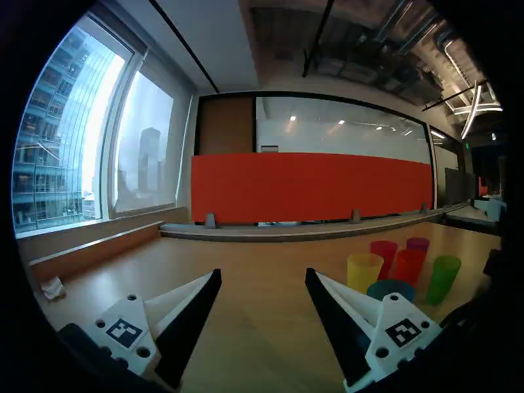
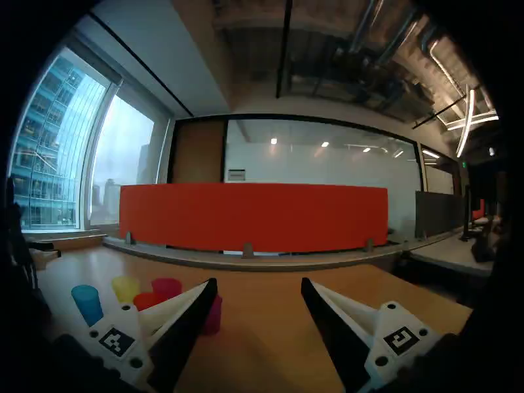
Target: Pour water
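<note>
Smooth wooden tabletop (image 1: 262, 340) | tapered plastic cups (image 1: 406, 265) clustered | left gripper (image 1: 262, 271), right gripper (image 2: 259, 280): fingers spread wide, empty

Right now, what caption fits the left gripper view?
Open left gripper faces a wooden table with a cluster of colourful cups.

Cool daylight enters through tall windows (image 1: 141, 150) on the left, where the glass is washed out to near white. The room is otherwise dim, and thin strip lights (image 1: 473, 108) glow on the dark ceiling at the far right. The wooden table (image 1: 262, 314) has a soft sheen and faint shadows. The coloured cups (image 1: 407, 265) look crisp. Fisheye distortion bends straight lines near the edges.
</note>
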Demonstrator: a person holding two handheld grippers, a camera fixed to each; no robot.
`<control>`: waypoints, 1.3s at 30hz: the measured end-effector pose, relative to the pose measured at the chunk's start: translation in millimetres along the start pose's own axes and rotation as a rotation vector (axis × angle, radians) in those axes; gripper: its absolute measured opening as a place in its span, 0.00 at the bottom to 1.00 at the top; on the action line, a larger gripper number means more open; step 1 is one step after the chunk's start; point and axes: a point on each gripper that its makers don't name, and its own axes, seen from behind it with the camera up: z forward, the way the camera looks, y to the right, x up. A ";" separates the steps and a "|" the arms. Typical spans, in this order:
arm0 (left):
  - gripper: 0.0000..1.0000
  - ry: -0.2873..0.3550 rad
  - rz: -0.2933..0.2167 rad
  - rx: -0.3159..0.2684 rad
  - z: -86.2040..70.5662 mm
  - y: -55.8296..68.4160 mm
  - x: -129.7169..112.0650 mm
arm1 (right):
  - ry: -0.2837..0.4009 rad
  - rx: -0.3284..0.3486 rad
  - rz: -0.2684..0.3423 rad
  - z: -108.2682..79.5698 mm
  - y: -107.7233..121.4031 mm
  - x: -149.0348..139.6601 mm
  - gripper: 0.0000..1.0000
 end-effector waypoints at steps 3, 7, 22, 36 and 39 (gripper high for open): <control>0.95 0.000 0.000 0.000 -0.1 0.0 0.1 | -0.007 -0.012 0.001 0.3 6.1 -9.4 0.99; 0.95 0.000 0.000 0.000 -0.1 0.0 0.0 | -0.018 -0.021 0.006 0.0 13.4 -19.6 0.99; 0.95 0.000 0.000 0.000 0.0 0.2 0.0 | -0.052 -0.048 0.035 3.4 31.2 -43.4 0.99; 0.95 0.000 0.000 0.000 -0.1 0.4 0.4 | -0.062 -0.041 0.023 3.7 29.0 -43.6 0.99; 0.95 0.000 0.000 0.000 -0.1 0.4 0.4 | -0.063 -0.038 0.017 3.2 27.6 -44.0 0.99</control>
